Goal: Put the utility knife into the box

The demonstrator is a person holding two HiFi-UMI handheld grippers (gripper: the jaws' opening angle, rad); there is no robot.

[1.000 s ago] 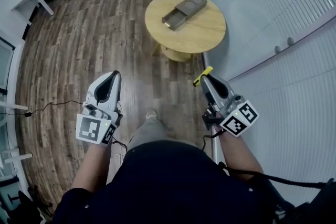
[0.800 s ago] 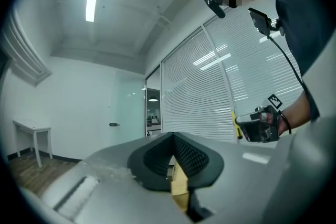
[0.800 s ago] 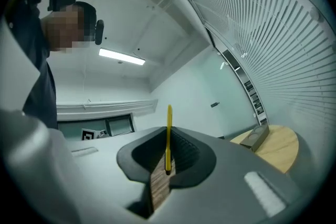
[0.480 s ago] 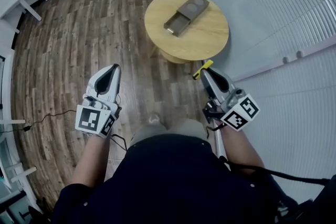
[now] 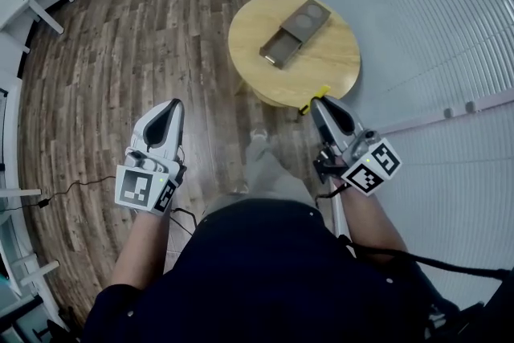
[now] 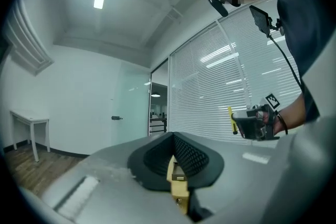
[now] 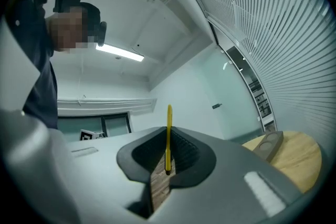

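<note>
Utility knife [image 7: 168, 128], yellow, pinched in right tongs [image 5: 320, 105]; left tongs [image 5: 175, 106] closed, empty; box [image 5: 294, 33] lies on round surface [image 5: 336, 64].

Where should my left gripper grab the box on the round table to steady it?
Probably the covered far half of the box, pinched across its long sides from above, coming in from the left. The tray is slid out at the near end, and that should stay clear for the utility knife held in the right gripper.
</note>
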